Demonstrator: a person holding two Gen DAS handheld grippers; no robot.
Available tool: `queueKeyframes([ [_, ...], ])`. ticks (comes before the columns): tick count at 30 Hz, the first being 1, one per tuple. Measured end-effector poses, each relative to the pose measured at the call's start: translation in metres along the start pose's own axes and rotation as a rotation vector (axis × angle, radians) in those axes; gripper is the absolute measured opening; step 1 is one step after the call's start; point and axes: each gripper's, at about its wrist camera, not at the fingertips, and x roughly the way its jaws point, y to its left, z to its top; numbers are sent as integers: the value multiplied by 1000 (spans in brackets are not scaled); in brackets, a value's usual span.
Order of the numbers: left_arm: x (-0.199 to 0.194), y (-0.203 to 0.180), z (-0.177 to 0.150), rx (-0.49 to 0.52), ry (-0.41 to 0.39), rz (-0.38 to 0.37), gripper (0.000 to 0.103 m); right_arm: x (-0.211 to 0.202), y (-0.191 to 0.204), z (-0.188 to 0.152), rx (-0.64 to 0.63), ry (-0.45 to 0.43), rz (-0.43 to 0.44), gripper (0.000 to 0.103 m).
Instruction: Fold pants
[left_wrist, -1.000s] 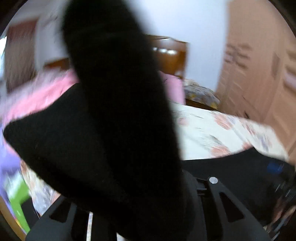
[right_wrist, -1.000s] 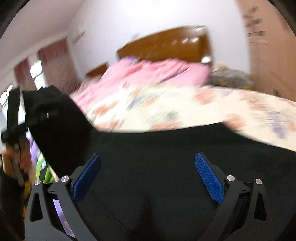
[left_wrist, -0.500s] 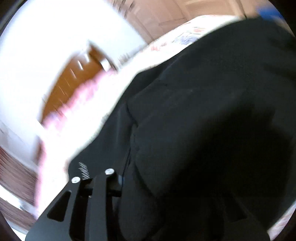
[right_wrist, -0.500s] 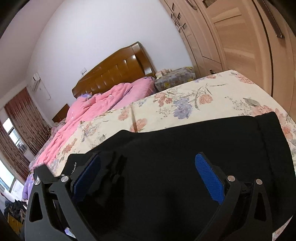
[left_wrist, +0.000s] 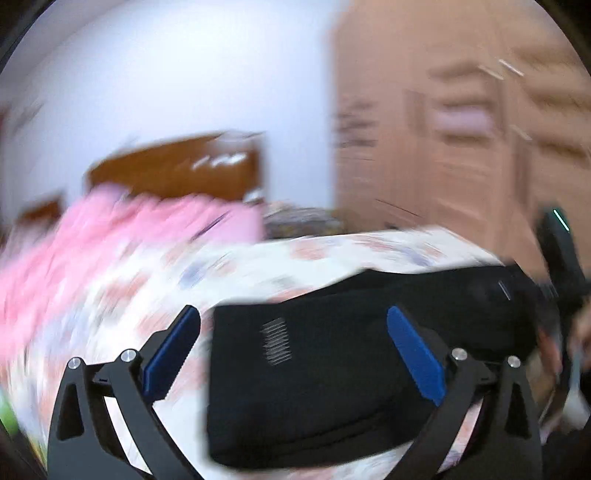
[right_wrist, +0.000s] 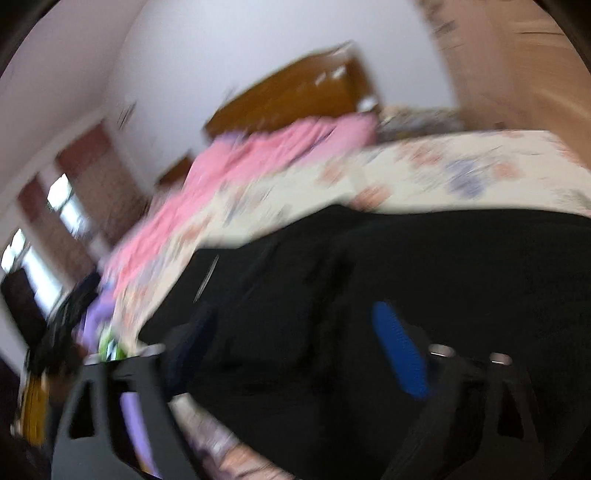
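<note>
A: Blue pads of the left gripper (left_wrist: 293, 352) stand wide, jaws just sprung apart; black pants (left_wrist: 332, 373) lie folded beyond them, not pinched.

B: Right gripper (right_wrist: 295, 350): jaws just narrowing over the pants, contact blurred, cannot tell. Right view alone shows the window (right_wrist: 66, 206); floral bedspread (right_wrist: 461, 173) lies bare beyond.

Lying folded on the near part of the bed (left_wrist: 332, 254), black pants (left_wrist: 332, 376). Leaving bare flowered sheet (right_wrist: 461, 173) behind them. Filling the far left side, a pink blanket (left_wrist: 92, 240). Standing close on the right, a wooden wardrobe (left_wrist: 461, 129).
</note>
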Motion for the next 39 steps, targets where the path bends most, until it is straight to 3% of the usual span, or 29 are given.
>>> queueKeyframes([
  [2, 16, 34, -9, -59, 61, 79, 101, 18, 13, -15, -11, 101, 33, 66],
  [5, -2, 75, -33, -33, 92, 159, 101, 32, 18, -31, 1, 152, 6, 66],
  [12, -5, 68, -67, -25, 171, 137, 101, 43, 4, -26, 131, 153, 48, 62],
  [16, 7, 51, -73, -9, 176, 123, 101, 41, -4, -27, 176, 140, 75, 58],
  [19, 12, 47, -75, 14, 187, 119, 101, 45, -3, -23, 175, 98, 91, 35],
  [20, 12, 46, -75, 22, 189, 122, 101, 46, -2, -20, 175, 87, 83, 14],
  [21, 12, 45, -75, 31, 190, 126, 101, 45, -1, -19, 175, 79, 85, 9],
  [27, 11, 46, -72, 76, 187, 150, 101, 13, 30, -15, 33, 2, 19, 9],
  [31, 18, 48, -75, 60, 199, 139, 101, 31, 8, -33, 111, 85, -21, 9],
  [34, 22, 50, -77, 73, 208, 144, 101, 41, -2, -44, 148, 113, 8, 9],
  [37, 23, 55, -76, 70, 210, 146, 101, 34, 3, -37, 132, 149, 3, 39],
  [39, 21, 58, -75, 62, 209, 148, 101, 25, 7, -33, 112, 118, 11, 90],
])
